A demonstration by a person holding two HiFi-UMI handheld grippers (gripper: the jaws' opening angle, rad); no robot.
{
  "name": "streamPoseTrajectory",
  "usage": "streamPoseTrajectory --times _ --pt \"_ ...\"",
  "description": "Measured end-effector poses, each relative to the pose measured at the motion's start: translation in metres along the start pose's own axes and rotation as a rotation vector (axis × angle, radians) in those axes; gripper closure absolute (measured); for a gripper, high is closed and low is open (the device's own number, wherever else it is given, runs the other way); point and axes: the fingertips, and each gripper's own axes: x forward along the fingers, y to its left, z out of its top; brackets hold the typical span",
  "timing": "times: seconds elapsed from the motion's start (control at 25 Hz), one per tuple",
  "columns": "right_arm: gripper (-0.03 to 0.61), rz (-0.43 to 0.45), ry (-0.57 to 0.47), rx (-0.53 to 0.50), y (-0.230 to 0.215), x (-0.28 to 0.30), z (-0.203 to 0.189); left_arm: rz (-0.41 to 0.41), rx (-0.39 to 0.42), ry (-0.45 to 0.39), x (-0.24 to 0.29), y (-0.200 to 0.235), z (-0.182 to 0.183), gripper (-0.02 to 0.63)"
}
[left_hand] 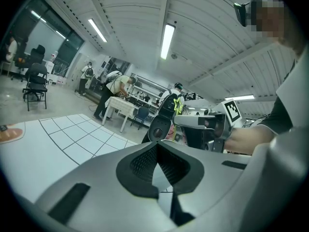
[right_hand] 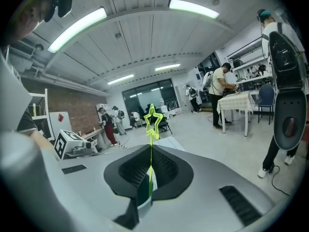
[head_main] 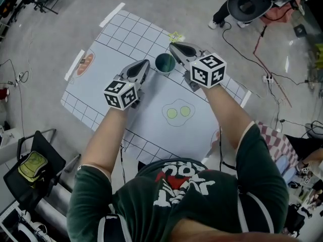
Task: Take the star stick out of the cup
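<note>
My right gripper had its jaws clamped together on the thin yellow-green plastic star stick. The shaft ran straight down between the 2 black ribbed pads, and the outlined star head stood upright just above the tips. In the head view the star stick showed past the far side of the round dark green cup. My right gripper lay just beside the cup's far right rim. I could not tell whether the stick's lower end was inside the cup or clear of it.

My left gripper pointed at the cup from its left, tips near the rim. Its own view showed the left gripper with jaws closed tip to tip and nothing between them, and the star stick beyond, above my right gripper.

The cup stood upright on the white gridded bench. Nearer me, a printed outline with 2 green circles lay flat on that surface.
</note>
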Motion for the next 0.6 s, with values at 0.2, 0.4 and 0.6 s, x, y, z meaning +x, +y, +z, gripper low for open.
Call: streamPoseTrajectory --times 0.2,0.4,0.6 --pt "0.545 0.009 -0.024 0.008 0.004 -0.004 0.010 -0.003 -0.002 -0.001 -0.002 -0.004 0.001 0.614" --pt "0.545 0.012 -0.043 -0.012 0.012 -0.008 0.023 -0.007 0.005 -0.012 -0.007 -0.009 0.007 0.614" --pt "0.545 0.005 -0.058 -0.031 0.018 -0.013 0.035 -0.006 0.015 -0.018 -0.014 -0.012 0.013 0.614"
